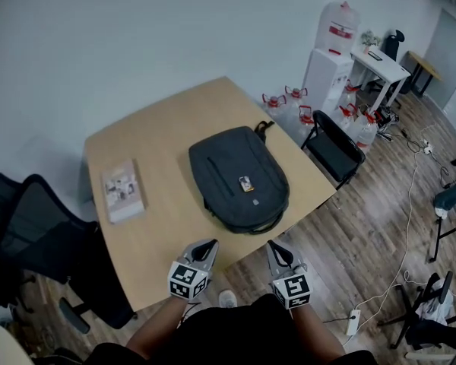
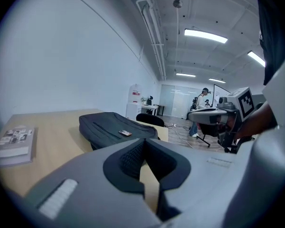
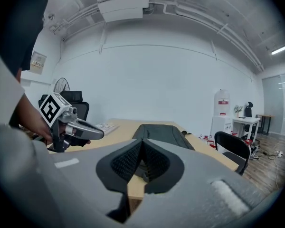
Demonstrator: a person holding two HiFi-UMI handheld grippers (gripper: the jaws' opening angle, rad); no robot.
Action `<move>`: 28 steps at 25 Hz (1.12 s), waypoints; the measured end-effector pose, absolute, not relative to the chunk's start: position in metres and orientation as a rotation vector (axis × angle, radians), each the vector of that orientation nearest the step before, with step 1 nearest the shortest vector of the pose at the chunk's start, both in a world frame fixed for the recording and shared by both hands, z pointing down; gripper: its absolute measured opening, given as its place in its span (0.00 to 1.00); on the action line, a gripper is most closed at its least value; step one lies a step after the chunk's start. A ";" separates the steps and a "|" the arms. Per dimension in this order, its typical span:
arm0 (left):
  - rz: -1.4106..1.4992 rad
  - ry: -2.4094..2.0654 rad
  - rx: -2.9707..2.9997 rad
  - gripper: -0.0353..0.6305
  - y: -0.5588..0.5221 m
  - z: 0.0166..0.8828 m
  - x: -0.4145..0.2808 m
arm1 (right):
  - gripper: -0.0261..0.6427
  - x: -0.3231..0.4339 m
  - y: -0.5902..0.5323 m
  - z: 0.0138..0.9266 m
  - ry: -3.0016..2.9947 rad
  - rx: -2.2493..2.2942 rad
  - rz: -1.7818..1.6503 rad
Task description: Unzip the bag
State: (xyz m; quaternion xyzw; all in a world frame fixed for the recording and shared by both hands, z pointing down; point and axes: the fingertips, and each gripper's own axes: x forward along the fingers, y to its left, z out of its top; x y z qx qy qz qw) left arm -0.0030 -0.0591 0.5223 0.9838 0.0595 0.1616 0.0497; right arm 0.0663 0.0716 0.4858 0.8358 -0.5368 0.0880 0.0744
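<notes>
My left tongs [image 1: 207,245] and right tongs [image 1: 274,247] are grey, with black ribbed pads [image 2: 131,158]. Each carries a white cube [image 1: 188,280] with black square markers. I wear a black top [image 1: 235,331].

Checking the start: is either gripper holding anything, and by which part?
Nothing is held: left gripper and right gripper are both shut, empty, short of the backpack.

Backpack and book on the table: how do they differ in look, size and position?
The backpack is dark grey with rounded corners; the book is pale with a printed cover and square corners. The backpack is far larger and thicker than the slim book. The backpack lies right of the middle of the table, while the book lies near its left edge. Both lie flat on the bare wood, well apart from each other.
</notes>
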 end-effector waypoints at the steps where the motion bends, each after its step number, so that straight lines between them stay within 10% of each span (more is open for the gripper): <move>1: 0.490 0.167 2.996 0.08 -0.064 0.522 -0.002 | 0.04 0.067 0.066 0.485 -1.625 2.495 0.261; 28: 0.828 -0.181 2.946 0.08 -0.126 0.615 0.059 | 0.04 0.129 -0.041 0.557 -1.990 1.964 0.409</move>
